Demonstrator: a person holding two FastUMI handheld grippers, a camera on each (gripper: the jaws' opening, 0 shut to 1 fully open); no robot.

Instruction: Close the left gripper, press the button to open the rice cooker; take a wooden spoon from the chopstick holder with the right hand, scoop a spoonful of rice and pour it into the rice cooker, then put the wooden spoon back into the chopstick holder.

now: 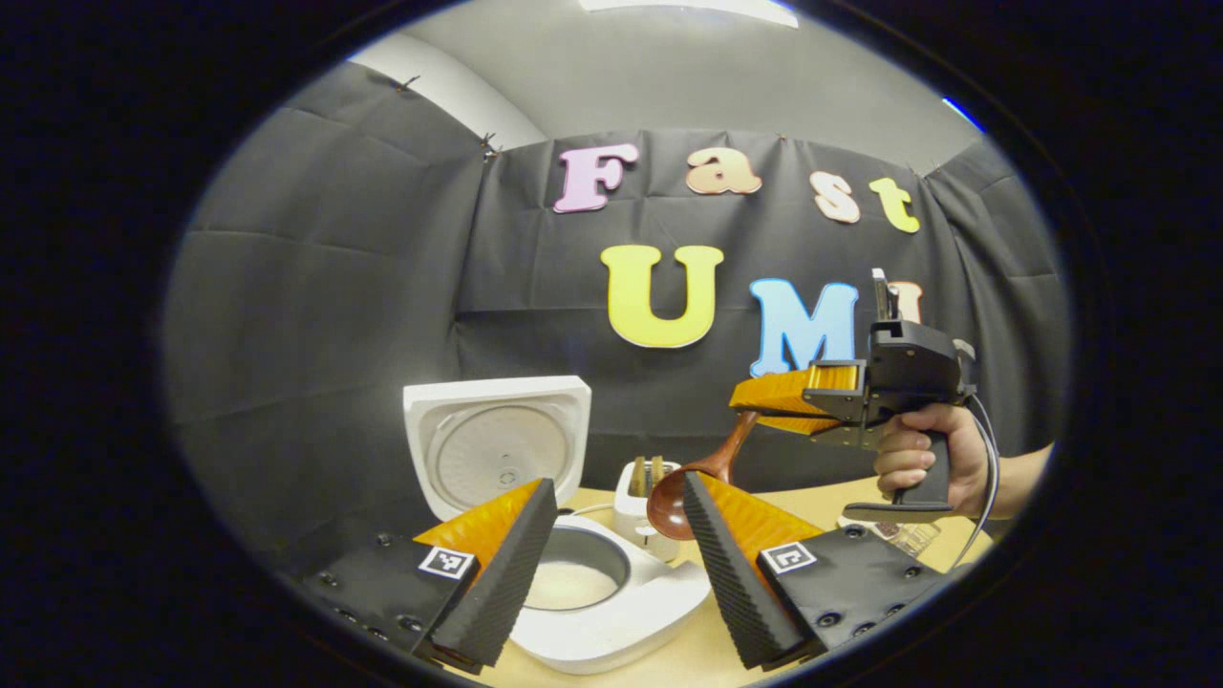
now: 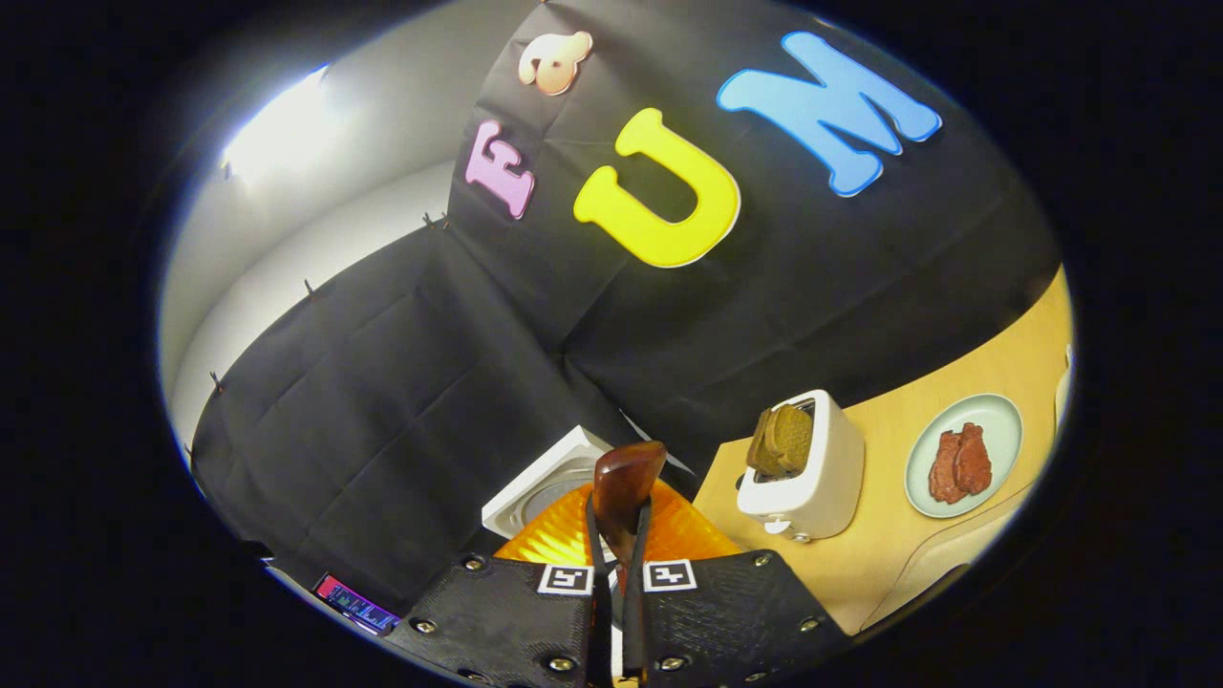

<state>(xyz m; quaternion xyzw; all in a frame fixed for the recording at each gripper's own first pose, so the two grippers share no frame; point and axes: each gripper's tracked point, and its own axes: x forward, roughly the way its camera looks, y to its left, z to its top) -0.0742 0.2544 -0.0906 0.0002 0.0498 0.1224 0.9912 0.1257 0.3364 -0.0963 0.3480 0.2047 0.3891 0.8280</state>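
The white rice cooker (image 1: 621, 621) stands on the table with its lid (image 1: 497, 444) raised upright, and white rice lies in the inner pot (image 1: 573, 583). My left gripper (image 1: 619, 485) is open, its fingers either side of the pot and above it. Farther right, a hand holds my right gripper (image 1: 755, 401), shut on the handle of the wooden spoon (image 1: 712, 463). The spoon's bowl hangs down just right of the pot. In the right gripper view, the spoon (image 2: 626, 483) sticks up from between the shut fingers of the right gripper (image 2: 621, 535). The cooker lid (image 2: 540, 492) shows behind them.
A white toaster (image 2: 807, 473) with bread slices stands behind the cooker, close to the spoon's bowl (image 1: 669, 506). A pale plate (image 2: 994, 420) with pieces of meat lies on the wooden table (image 2: 955, 354) beyond it. Something clear (image 1: 893, 535) lies on the table under the hand.
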